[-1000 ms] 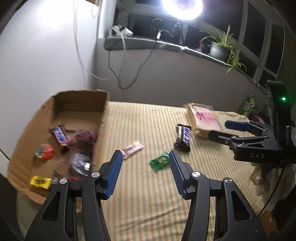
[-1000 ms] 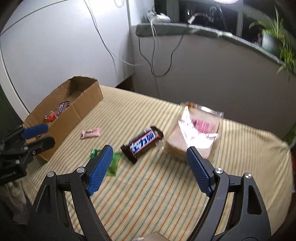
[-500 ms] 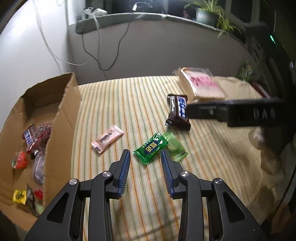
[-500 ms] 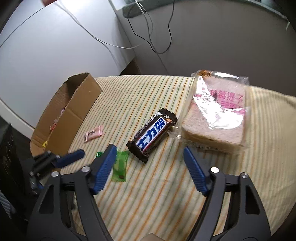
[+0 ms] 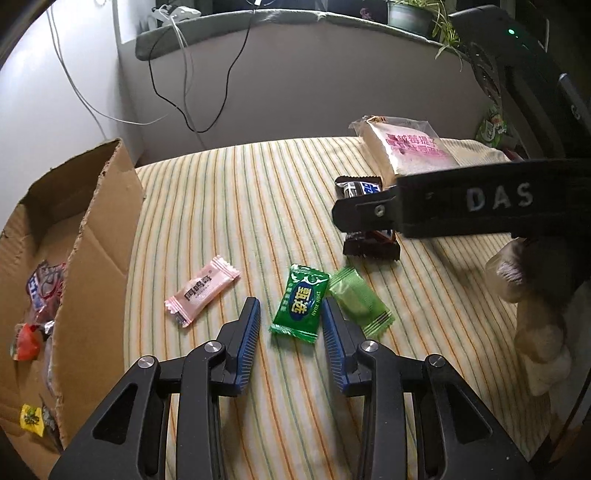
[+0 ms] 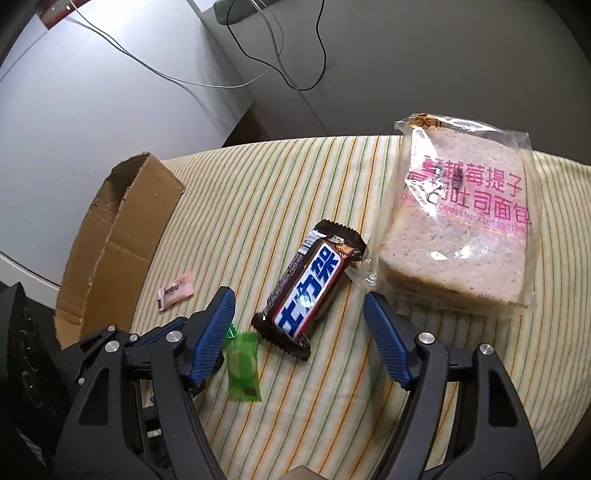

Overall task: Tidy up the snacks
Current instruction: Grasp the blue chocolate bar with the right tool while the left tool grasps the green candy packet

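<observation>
My left gripper (image 5: 291, 314) is open, low over the striped cloth, its fingers on either side of a dark green candy packet (image 5: 301, 302). A pale green candy (image 5: 360, 301) lies just right of it, a pink candy (image 5: 201, 290) to the left. My right gripper (image 6: 299, 310) is open, its fingers either side of the near end of a brown Snickers bar (image 6: 310, 282). The bar also shows in the left wrist view (image 5: 365, 218), partly hidden by the right gripper. A bagged toast loaf (image 6: 461, 229) lies right of the bar.
An open cardboard box (image 5: 85, 266) with several wrapped snacks inside stands at the left edge of the table (image 5: 236, 192). Cables hang down the wall behind. A potted plant (image 5: 406, 14) sits on the sill. The left gripper's body crowds the right wrist view's lower left.
Both grippers have come down and forward toward the snacks. The left now brackets the dark green candy; the right has closed in on the Snickers bar. Nothing has been taken hold of.
</observation>
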